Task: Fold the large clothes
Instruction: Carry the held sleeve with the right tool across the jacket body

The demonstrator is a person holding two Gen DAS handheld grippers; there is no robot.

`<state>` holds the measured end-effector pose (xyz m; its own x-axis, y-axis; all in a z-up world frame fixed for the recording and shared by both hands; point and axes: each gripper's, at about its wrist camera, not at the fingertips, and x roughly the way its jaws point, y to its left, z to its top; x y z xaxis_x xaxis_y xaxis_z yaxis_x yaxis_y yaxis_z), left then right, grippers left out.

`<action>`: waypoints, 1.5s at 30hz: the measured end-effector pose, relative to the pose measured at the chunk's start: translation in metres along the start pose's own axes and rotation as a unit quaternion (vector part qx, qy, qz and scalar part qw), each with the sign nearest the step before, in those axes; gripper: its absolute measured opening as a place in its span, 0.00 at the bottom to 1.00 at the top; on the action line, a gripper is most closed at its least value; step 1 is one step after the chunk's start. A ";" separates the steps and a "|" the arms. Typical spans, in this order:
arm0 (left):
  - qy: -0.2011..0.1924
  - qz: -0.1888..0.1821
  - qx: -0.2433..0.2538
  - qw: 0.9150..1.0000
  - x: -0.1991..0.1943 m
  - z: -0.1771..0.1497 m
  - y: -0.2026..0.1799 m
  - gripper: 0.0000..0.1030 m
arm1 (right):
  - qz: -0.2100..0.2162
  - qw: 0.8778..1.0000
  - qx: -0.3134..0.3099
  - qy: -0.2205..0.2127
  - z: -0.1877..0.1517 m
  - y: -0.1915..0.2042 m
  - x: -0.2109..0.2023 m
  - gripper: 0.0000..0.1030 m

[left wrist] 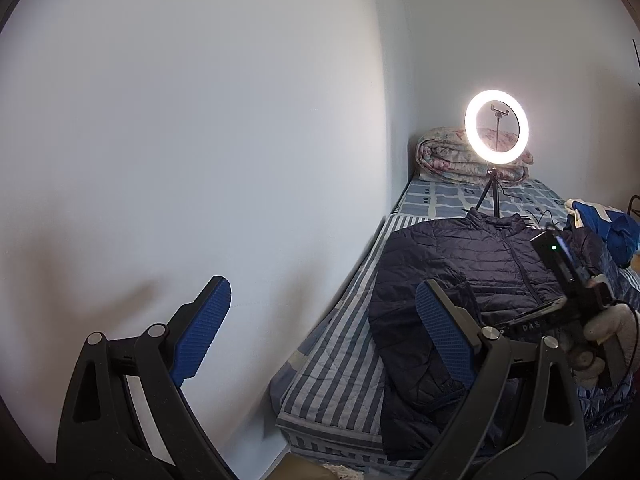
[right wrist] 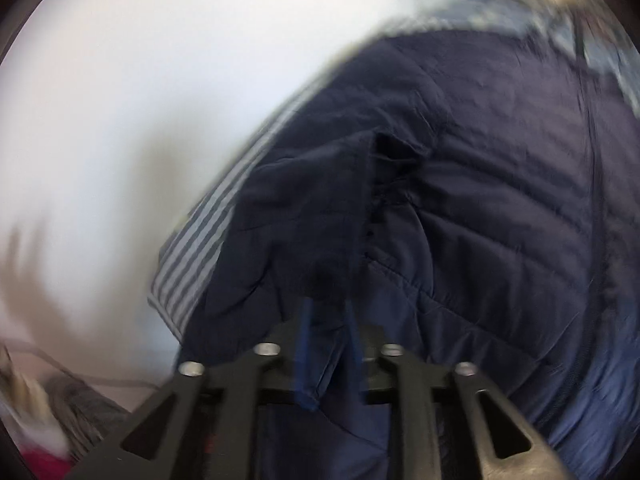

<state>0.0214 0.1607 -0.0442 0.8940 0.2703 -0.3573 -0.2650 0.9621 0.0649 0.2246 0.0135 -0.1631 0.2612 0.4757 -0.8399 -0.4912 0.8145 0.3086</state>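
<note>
The right gripper (right wrist: 326,344), jaws narrow around a fold of the navy quilted jacket (right wrist: 480,208) spread on the striped bed (right wrist: 192,248) ahead, should carry that sleeve smoothly inward, while the left gripper (left wrist: 320,332) waits wide apart, empty.

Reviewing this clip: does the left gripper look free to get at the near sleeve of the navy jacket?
Probably yes. The left gripper is open and empty, and the sleeve lies flat on the striped bed just beyond it, with nothing between.
</note>
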 end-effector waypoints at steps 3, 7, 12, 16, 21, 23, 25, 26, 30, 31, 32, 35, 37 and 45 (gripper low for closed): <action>0.005 -0.002 -0.001 1.000 0.002 0.000 -0.001 0.93 | 0.018 0.994 -0.104 -0.006 -0.012 0.037 -0.012 0.36; 0.011 0.000 0.001 1.000 0.005 0.001 -0.003 0.93 | -0.004 0.974 -0.224 0.029 -0.028 0.076 0.005 0.49; 0.022 0.004 0.003 1.000 0.010 -0.001 -0.002 0.93 | -0.039 0.950 -0.301 0.073 -0.048 0.100 0.037 0.56; 0.034 0.000 -0.010 0.999 0.015 -0.002 0.003 0.93 | -0.057 0.943 -0.316 0.086 -0.064 0.095 0.057 0.64; 0.035 0.000 -0.010 0.999 0.016 -0.002 0.001 0.93 | -0.103 0.929 -0.343 0.091 -0.065 0.090 0.075 0.64; 0.038 -0.002 -0.008 0.999 0.018 -0.002 -0.001 0.93 | -0.110 0.926 -0.348 0.093 -0.065 0.090 0.080 0.64; 0.043 -0.007 -0.005 0.999 0.020 -0.002 -0.004 0.93 | -0.116 0.924 -0.354 0.092 -0.066 0.092 0.087 0.64; 0.044 -0.011 -0.004 0.999 0.021 -0.002 -0.005 0.93 | -0.118 0.922 -0.355 0.094 -0.065 0.093 0.092 0.62; 0.053 -0.019 0.008 0.998 0.023 -0.001 -0.014 0.93 | -0.102 0.934 -0.328 0.093 -0.054 0.085 0.089 0.19; 0.056 -0.023 0.006 0.998 0.024 0.000 -0.015 0.93 | -0.095 0.941 -0.313 0.088 -0.048 0.080 0.087 0.10; 0.058 -0.026 0.003 0.998 0.025 0.002 -0.016 0.93 | -0.083 0.949 -0.293 0.080 -0.041 0.074 0.081 0.08; 0.069 -0.032 -0.014 0.997 0.035 0.010 -0.016 0.93 | -0.042 0.970 -0.234 0.050 -0.020 0.055 0.059 0.06; 0.081 -0.044 -0.030 0.995 0.046 0.017 -0.018 0.93 | -0.025 0.979 -0.201 0.027 -0.007 0.040 0.042 0.06; 0.094 -0.057 -0.025 0.994 0.087 0.034 -0.048 0.93 | 0.019 0.996 -0.050 -0.075 0.044 -0.042 -0.016 0.06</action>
<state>0.1242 0.1393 -0.0463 0.8371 0.1444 -0.5276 -0.1883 0.9816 -0.0302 0.2775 -0.0134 -0.1427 0.3576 0.5562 -0.7502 -0.5821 0.7609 0.2867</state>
